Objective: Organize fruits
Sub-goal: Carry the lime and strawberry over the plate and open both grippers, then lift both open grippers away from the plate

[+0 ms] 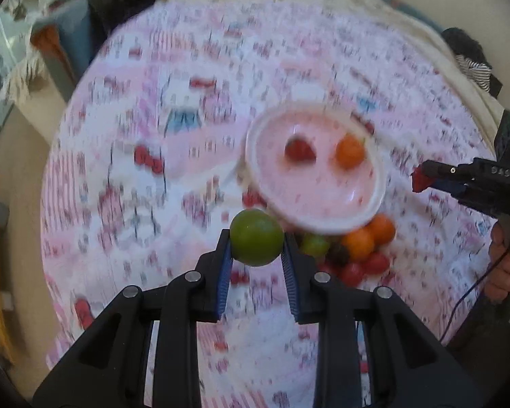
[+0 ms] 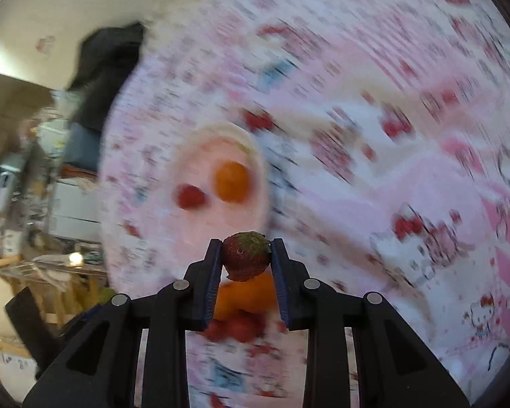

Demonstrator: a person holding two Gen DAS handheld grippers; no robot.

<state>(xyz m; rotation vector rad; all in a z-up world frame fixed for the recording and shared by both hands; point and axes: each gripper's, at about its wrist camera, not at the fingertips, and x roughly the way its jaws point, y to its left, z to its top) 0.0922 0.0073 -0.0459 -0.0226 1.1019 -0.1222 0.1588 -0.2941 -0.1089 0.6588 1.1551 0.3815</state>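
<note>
two handheld grippers hover over a bed covered in a pink and white cartoon-cat sheet (image 1: 153,136), both views smeared by motion blur. the left gripper (image 1: 256,241) is clamped on a round green lime (image 1: 256,237), which sits between the blue ridged pads near the fingertips, with the jaws spread only as wide as the fruit. a white plate (image 1: 255,156) lies ahead of the lime and slightly to its right, close by, and it already carries a red strawberry (image 1: 300,149) and a small orange fruit (image 1: 349,151). beside the plate's near edge, to the right of the lime, a loose pile of fruit (image 1: 353,251) rests on the sheet: orange, red, green and dark pieces. the right gripper (image 2: 247,255) is closed on a dark red strawberry (image 2: 246,256), leafy cap facing up, held at the fingertips. in its view the plate (image 2: 255,149) lies ahead and a little left, with the pile just below the jaws. both hands look about equally near the plate; a short forward reach and release would likely finish either placement.
</note>
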